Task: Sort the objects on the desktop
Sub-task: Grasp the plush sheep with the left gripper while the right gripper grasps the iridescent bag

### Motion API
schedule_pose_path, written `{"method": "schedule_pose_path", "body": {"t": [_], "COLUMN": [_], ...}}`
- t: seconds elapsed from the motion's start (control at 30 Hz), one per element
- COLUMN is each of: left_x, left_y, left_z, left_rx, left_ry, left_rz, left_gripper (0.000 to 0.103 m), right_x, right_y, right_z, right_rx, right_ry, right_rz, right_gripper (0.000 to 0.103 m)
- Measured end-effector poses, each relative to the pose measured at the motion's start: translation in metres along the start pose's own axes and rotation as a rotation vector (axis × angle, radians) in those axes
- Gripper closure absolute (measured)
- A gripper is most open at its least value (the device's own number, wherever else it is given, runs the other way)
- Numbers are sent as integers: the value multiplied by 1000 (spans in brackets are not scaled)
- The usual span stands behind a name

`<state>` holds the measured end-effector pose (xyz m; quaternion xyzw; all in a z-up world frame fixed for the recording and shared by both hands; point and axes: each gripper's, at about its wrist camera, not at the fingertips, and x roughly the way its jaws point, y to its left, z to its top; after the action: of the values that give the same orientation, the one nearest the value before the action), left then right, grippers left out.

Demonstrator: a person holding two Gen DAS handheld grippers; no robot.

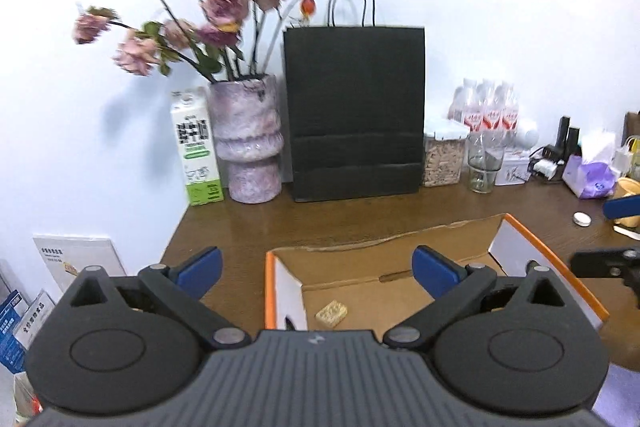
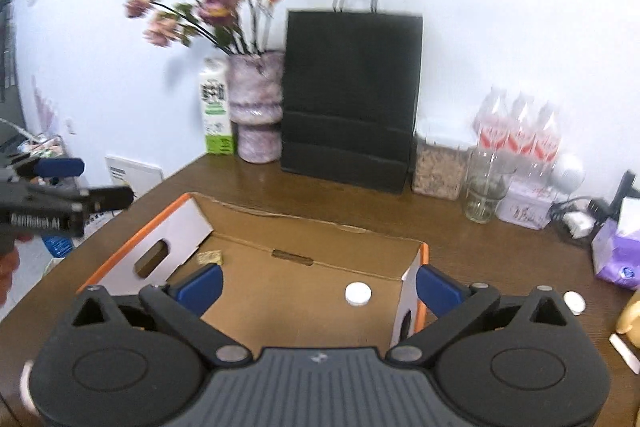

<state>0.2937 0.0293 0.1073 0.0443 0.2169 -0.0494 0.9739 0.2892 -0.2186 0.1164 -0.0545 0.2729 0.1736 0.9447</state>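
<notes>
Cardboard box (image 2: 288, 291) long axis runs left-right, open top up; left gripper (image 1: 316, 269) & right gripper (image 2: 318, 287) both released, empty.

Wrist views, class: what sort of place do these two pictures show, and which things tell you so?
Probably a home or small-office desk against a white wall. A vase of flowers, a black paper bag and a milk carton stand on the brown wooden desk.

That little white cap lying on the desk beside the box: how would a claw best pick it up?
The white cap lies flat on the desk, right of the box. Probably best from straight above, pinching its round rim edge to edge; it looks too low for a sideways grab.
</notes>
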Motion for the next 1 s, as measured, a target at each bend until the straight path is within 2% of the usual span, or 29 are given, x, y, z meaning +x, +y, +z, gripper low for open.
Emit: {"method": "schedule_pose_path", "body": {"t": [0.2,0.4,0.57,0.77,0.9,1.0], "left_x": [-48,-76,-93,-111,-105,-104], "left_y": [6,11,18,28,27,27], "left_z": [-44,-96,-134,-171,-176,-177], "left_rx": [10,-6,-74,-188,-134,-129], "left_ry": [-36,-21,10,50,97,98], "left_rz": [16,65,97,146,155,146], "left_gripper": [0,0,0,0,0,0], "right_x": [-60,-93,-105,-109,-104,-103], "right_y": [8,10,13,11,7,8], "right_z": [-56,-120,-169,-214,-225,-227], "right_rx": [-26,-20,-6,74,116,100], "right_ry": [-50,-51,-30,-14,-3,0], "right_rz": [12,-11,-46,-86,-98,-109], "right_gripper": [0,0,0,0,0,0]}}
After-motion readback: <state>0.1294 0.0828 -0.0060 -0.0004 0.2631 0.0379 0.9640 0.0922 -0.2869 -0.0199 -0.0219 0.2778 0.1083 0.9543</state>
